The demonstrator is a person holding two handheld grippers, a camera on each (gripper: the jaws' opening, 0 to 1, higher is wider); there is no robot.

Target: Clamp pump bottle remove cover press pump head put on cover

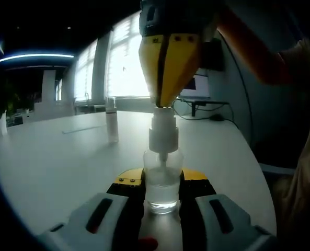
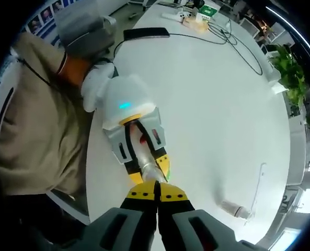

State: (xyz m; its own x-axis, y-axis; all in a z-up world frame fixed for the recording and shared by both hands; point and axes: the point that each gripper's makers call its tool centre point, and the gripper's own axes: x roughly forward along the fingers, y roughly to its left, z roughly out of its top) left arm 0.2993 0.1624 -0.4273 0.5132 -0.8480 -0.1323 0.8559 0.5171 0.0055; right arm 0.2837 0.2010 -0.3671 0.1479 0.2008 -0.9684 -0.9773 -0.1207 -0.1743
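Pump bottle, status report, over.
Left gripper clamps pump bottle upright. Right gripper shut, tips on pump head. Cover stands apart on table; nothing obstructing.

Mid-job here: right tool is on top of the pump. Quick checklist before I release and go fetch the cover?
1. Pump bottle clamped between the left tool jaws: ok.
2. Bottle upright on the table: ok.
3. Right tool closed tips on the pump head: ok.
4. Pump fully pressed: cannot tell.
5. Cover standing apart on the table, path to it free: ok.
6. Liquid spilled: cannot tell.
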